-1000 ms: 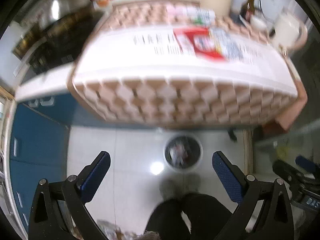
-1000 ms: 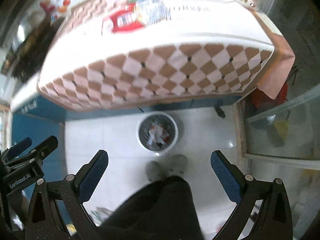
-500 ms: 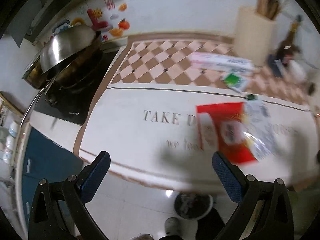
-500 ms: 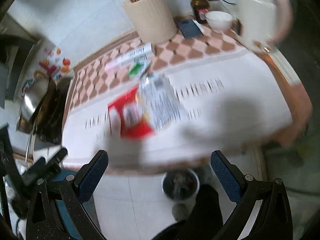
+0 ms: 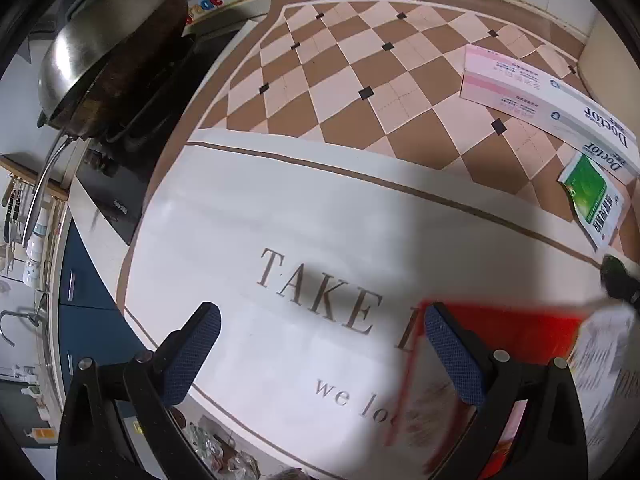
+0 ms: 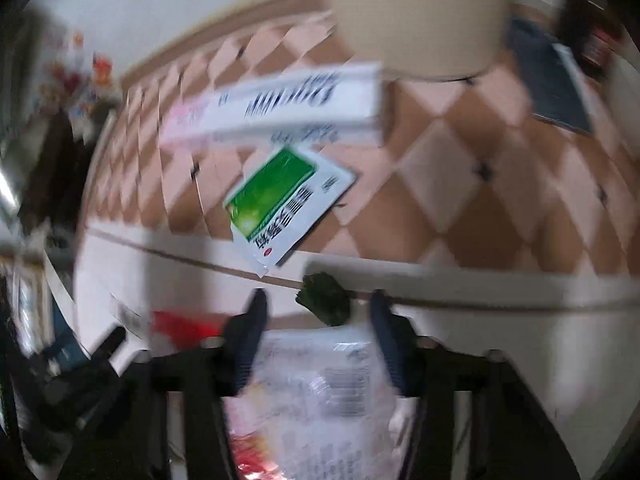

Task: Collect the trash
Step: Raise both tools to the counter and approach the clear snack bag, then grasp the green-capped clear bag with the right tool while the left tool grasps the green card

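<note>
Checkered cloth covered your desk [image 5: 360, 72]; your right hand-held gripper [image 6: 316, 320] had just been closing around the thin, crinkly clear wrapper [image 6: 320, 384], best pinched at its edge; your left hand-held gripper [image 5: 320, 352] stood released beside the red packet [image 5: 508, 332].

The pads [image 5: 192, 354] of my left hand-held gripper [image 5: 320, 354] are blue with a fine rough grid texture, on matt black plastic arms. The table [image 5: 360, 92] wears a smooth, slightly glossy cover, checkered brown and pink, white in the lower part with printed letters. In the upper left the wok lid [image 5: 92, 60] is shiny brushed metal. The long box [image 5: 532, 100] at the right looks like smooth printed cardboard. The green sachet [image 6: 286, 204] seems glossy foil or plastic. The clear wrapper [image 6: 320, 392] between my right pads is shiny, crinkled plastic film.
</note>
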`<act>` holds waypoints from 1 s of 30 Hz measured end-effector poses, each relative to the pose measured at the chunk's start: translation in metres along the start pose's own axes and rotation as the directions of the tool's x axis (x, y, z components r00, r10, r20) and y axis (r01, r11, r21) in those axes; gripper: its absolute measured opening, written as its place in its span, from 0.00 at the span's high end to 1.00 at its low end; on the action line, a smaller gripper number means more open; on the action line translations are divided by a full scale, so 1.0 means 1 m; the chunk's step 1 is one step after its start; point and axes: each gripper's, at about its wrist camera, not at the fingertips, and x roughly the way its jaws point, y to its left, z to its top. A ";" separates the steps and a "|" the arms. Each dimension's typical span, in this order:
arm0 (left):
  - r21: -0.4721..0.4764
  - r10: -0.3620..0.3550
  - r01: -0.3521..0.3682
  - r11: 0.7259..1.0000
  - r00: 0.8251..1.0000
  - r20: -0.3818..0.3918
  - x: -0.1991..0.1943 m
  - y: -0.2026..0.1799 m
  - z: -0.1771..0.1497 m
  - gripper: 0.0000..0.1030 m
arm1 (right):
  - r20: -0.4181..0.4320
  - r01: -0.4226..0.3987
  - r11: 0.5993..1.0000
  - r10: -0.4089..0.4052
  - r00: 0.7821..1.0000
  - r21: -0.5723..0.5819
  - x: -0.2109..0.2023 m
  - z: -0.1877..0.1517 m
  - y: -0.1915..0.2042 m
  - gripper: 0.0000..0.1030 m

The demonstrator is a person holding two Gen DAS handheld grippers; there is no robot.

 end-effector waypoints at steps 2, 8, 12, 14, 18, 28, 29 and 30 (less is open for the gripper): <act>0.006 -0.007 0.007 1.000 1.000 -0.004 0.000 -0.006 0.006 0.00 | 0.010 0.031 0.998 -0.030 0.999 -0.062 0.007 -0.003 0.008 0.80; 0.019 -0.166 0.166 0.986 0.986 -0.002 -0.009 -0.048 0.037 0.00 | 0.100 0.003 1.000 -0.006 0.995 0.028 -0.008 0.003 -0.026 0.80; 0.035 -0.370 0.372 0.928 0.928 -0.050 -0.005 -0.093 0.058 0.00 | 0.125 0.029 0.994 -0.042 0.991 0.108 -0.022 0.011 -0.067 0.80; 0.082 -0.407 0.411 0.908 0.911 -0.066 -0.002 -0.121 0.066 0.00 | 0.129 0.050 0.988 -0.069 0.989 0.149 -0.025 0.011 -0.090 0.80; 0.193 -0.387 0.391 0.900 0.920 -0.059 0.003 -0.159 0.071 0.10 | 0.140 0.036 0.970 -0.072 0.987 0.241 -0.027 0.005 -0.130 0.80; 0.284 -0.365 0.336 0.898 0.930 0.054 -0.037 -0.165 0.045 1.00 | 0.169 0.047 0.960 -0.097 0.981 0.278 -0.031 -0.009 -0.137 0.80; 0.277 -0.369 0.337 0.900 0.927 0.070 -0.043 -0.155 0.042 1.00 | 0.174 0.045 0.960 -0.096 0.980 0.278 -0.033 -0.011 -0.133 0.80; 0.272 -0.378 0.344 0.899 0.922 0.082 -0.050 -0.148 0.038 1.00 | 0.181 0.044 0.960 -0.097 0.979 0.276 -0.036 -0.014 -0.129 0.80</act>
